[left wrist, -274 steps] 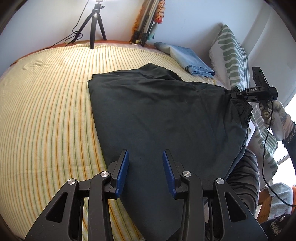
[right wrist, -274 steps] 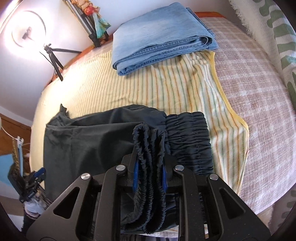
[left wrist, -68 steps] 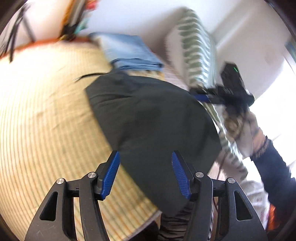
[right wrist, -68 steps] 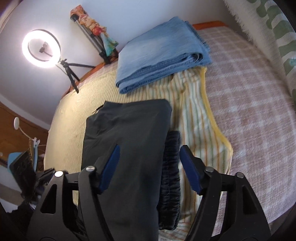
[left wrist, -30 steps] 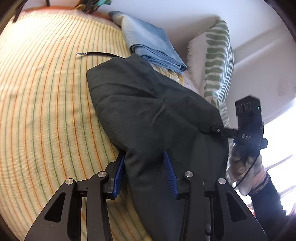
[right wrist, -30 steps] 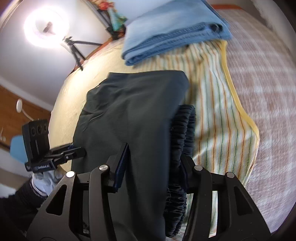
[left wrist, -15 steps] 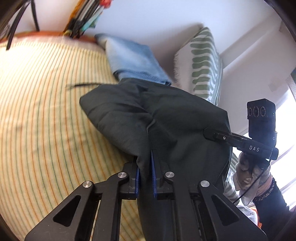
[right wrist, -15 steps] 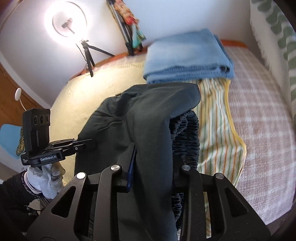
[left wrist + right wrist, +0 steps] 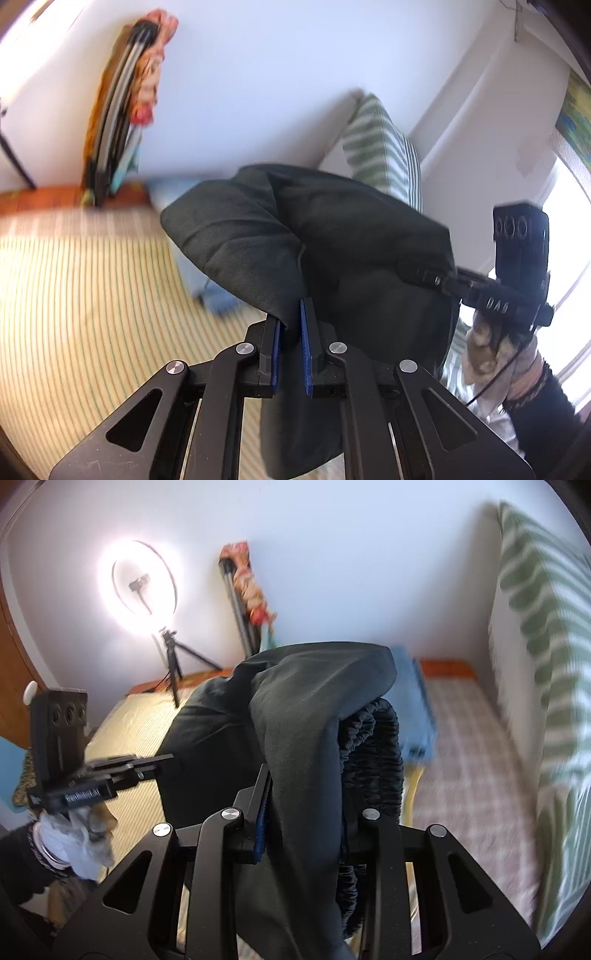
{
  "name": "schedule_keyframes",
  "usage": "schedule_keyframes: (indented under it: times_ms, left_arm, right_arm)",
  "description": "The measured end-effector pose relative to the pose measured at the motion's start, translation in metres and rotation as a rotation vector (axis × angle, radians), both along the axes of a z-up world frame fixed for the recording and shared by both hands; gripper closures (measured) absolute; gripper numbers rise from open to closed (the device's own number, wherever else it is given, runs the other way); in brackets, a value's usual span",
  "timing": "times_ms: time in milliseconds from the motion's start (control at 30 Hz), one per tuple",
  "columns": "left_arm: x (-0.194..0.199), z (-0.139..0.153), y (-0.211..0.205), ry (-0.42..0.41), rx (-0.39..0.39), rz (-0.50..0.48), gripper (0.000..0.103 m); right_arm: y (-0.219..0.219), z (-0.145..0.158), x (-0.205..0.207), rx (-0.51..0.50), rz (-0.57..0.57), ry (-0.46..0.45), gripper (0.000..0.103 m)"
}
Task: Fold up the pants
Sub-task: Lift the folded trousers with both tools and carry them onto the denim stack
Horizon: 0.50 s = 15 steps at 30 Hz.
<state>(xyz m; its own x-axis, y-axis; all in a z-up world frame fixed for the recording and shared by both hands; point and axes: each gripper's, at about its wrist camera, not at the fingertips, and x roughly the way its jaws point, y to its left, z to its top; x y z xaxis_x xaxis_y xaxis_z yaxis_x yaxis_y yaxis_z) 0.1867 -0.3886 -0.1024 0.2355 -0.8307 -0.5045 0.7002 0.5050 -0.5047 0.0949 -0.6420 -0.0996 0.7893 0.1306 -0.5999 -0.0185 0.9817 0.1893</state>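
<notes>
My L gripper [image 9: 291, 325] clamped on fold of dark pants [image 9: 332, 240], blue pads pinching cloth. My R gripper [image 9: 306, 812] clenched on bunched end w/ elastic waistband [image 9: 373, 749]. Pants lifted off bed, draped btwn both grippers, slack hanging below jaws. Striped yellow bedspread [image 9: 74, 288] underneath. Folded blue jeans [image 9: 413, 709] behind pants. Green-patterned pillow [image 9: 546, 627] at right, against wall. Ring light [image 9: 142, 590] on tripod at far wall.
</notes>
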Motion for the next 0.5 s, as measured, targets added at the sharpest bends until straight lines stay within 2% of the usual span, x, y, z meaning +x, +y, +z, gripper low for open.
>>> schedule_keyframes:
  times_ms: [167, 300, 433, 500]
  left_arm:
    - [0.039, 0.021, -0.025, -0.073, 0.004, 0.017, 0.095]
    - [0.069, 0.026, -0.053, -0.115, 0.018, 0.03, 0.095]
    - [0.095, 0.028, -0.073, -0.142, 0.008, 0.046, 0.098]
    - [0.105, 0.026, -0.083, -0.171, 0.026, 0.056, 0.098]
  right_arm:
    - [-0.024, 0.016, 0.05, -0.001, -0.024, -0.027, 0.073]
    - [-0.036, 0.021, 0.102, -0.042, -0.019, -0.027, 0.073]
    - [-0.049, 0.013, 0.146, -0.052, -0.005, -0.01, 0.074]
    - [-0.054, 0.001, 0.166, -0.034, 0.02, 0.005, 0.074]
